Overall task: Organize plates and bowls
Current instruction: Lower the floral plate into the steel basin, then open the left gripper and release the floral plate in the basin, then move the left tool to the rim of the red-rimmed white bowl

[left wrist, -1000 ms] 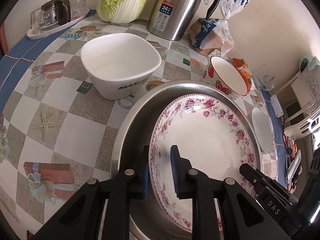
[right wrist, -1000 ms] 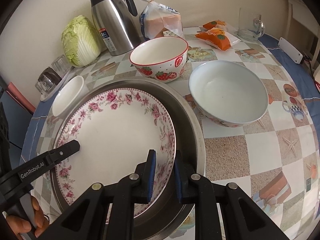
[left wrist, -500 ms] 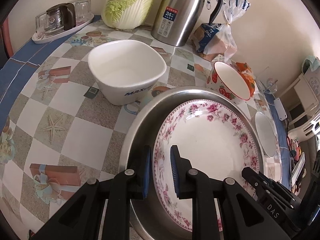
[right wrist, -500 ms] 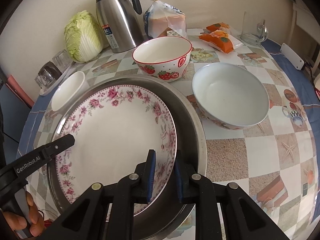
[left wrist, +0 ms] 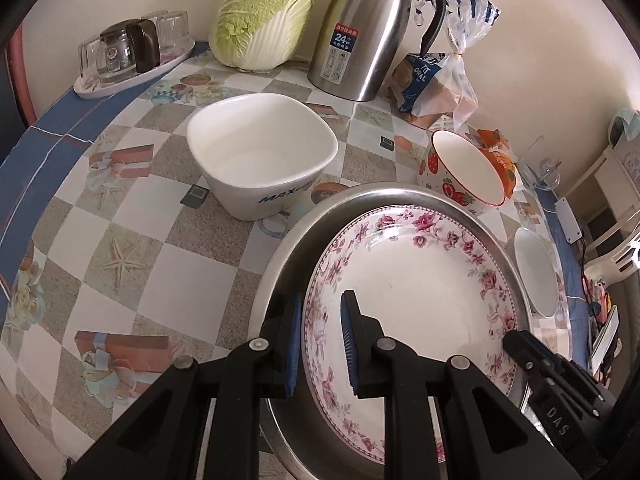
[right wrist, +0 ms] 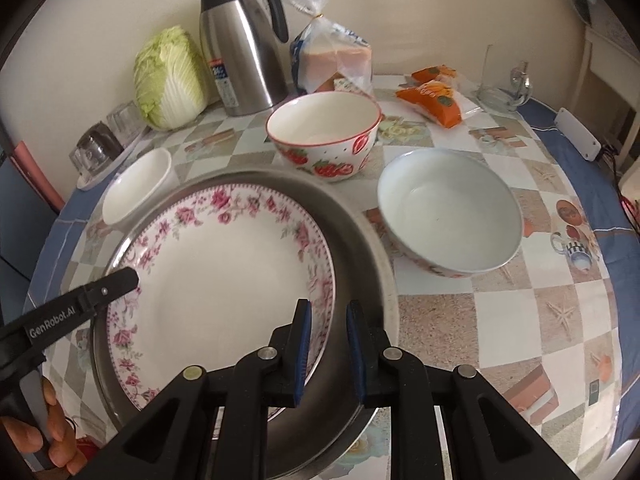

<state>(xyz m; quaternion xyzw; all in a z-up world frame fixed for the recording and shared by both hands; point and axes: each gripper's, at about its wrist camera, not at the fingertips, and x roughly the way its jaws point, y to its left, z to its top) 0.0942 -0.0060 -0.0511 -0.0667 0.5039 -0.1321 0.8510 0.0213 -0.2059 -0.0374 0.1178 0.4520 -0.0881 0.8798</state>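
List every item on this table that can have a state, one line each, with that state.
Flowered plate: inside the metal basin, rim gripped on both sides.
Metal basin: upright on the table.
Left gripper: shut on the plate.
Right gripper: shut on the plate.
Strawberry bowl: upright, empty.
Square white bowl: upright, empty.
Round white bowl: upright, empty.
Steel jug: upright, lid closed.
Bread bag: tied shut.

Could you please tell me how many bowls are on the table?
3: a white squarish bowl left of the metal basin, a strawberry-patterned bowl behind it, and a pale round bowl to its right.
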